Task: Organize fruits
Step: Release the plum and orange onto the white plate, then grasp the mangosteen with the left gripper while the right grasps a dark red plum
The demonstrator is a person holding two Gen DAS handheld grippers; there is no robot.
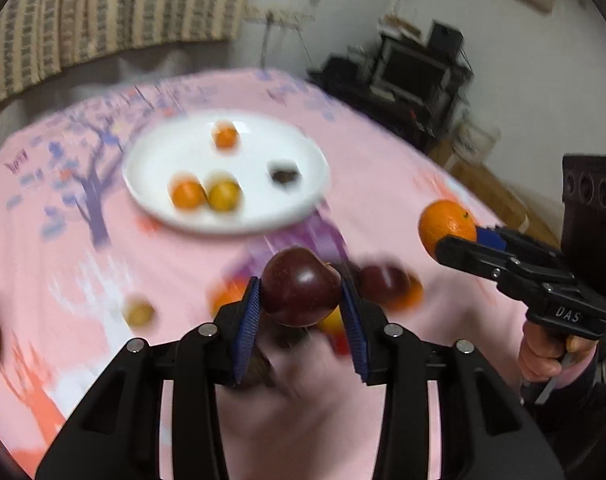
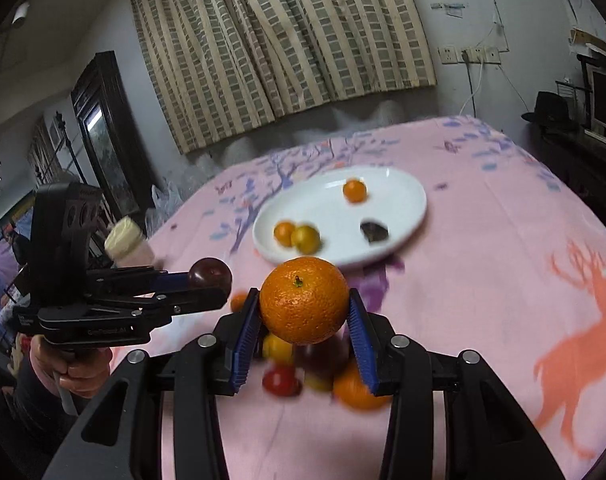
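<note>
The left gripper (image 1: 301,300) is clamped on a dark red plum (image 1: 300,286), its blue pads pressing the fruit from both sides at the lower middle of the left wrist view. The right gripper (image 2: 304,312) is clamped on an orange (image 2: 304,300) the same way, low in the middle of the right wrist view. Both fruits are held up off the pink tablecloth (image 2: 483,240), which is printed with purple trees and an orange deer.

Each tool shows in the other's view: the plum pinched at the left edge of the right wrist view, the orange at the right edge of the left wrist view, each with a hand (image 1: 551,354) wrapped round the handle.

Beyond both grippers sits a white plate (image 2: 407,200) holding three small orange-yellow fruits and one dark piece I can't make out. Below the held fruits a blurred heap of fruit (image 2: 323,380) lies on the cloth, red, yellow and orange. Striped curtains (image 2: 283,40) hang behind the table.
</note>
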